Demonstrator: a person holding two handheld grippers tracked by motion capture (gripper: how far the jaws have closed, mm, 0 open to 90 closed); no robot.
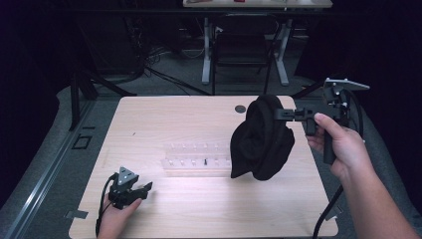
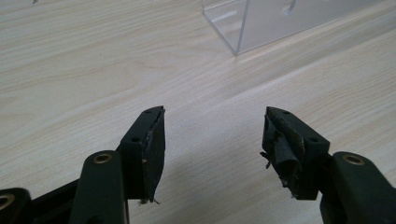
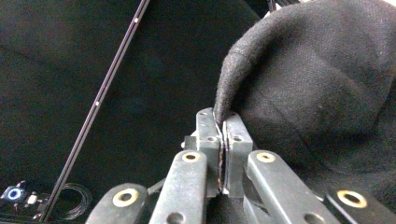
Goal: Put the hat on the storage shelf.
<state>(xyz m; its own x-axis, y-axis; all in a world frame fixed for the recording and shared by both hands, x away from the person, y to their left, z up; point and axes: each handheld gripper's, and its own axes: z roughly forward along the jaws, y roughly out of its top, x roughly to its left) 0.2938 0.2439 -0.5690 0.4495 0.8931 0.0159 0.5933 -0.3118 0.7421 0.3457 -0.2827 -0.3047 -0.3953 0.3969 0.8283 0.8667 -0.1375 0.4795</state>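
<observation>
A: What does the right hand-held gripper [image 1: 279, 114] hold?

B: Its jaws are clamped on the edge of a limp black woven-fabric cloth [image 1: 261, 139], which hangs above the pale wooden bench [image 1: 149, 119]. It looks soft and light; gripping a hem suits it.

A: And the left hand-held gripper [image 1: 143, 189]?

B: Jaws apart, resting near a clear acrylic rack [image 1: 196, 158].
</observation>
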